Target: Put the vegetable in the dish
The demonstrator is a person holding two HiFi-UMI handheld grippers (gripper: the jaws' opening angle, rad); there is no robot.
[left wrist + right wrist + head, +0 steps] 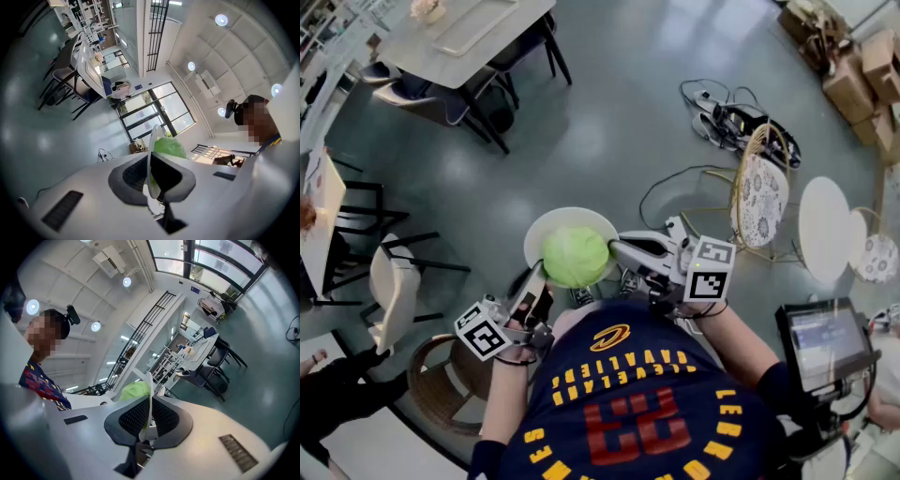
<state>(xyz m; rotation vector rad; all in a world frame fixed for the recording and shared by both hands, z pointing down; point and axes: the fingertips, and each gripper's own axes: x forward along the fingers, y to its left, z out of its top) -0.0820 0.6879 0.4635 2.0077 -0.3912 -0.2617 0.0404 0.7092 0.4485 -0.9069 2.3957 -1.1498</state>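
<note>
In the head view the vegetable, a pale green cabbage (576, 257), sits in the white dish (558, 223), so by my reading the placing step is done and what is in hand is carrying the loaded dish. The dish is held up over the floor (619, 122), with no bench under it. The left hand-held gripper (540, 281) takes the rim at the near left, and the right hand-held gripper (619, 251) takes it at the near right. The cabbage lies just ahead of both, between their tips.

In the left gripper view the jaws are clamped on the dish rim (152, 140), which stands edge-on between the two dark pads. The cabbage (169, 147) bulges just beyond the jaw tips, on the right face of the dish. It looks very close to the right pad, though I cannot tell whether it touches.

In the right gripper view the jaws are likewise pinched on the thin white rim (148, 383). The cabbage (135, 390) shows just past the tips, to the left of the rim.

The next move probably calls for keeping both grips firm and the dish level while it is brought to a resting place, since the round cabbage could roll off if either side dips.
</note>
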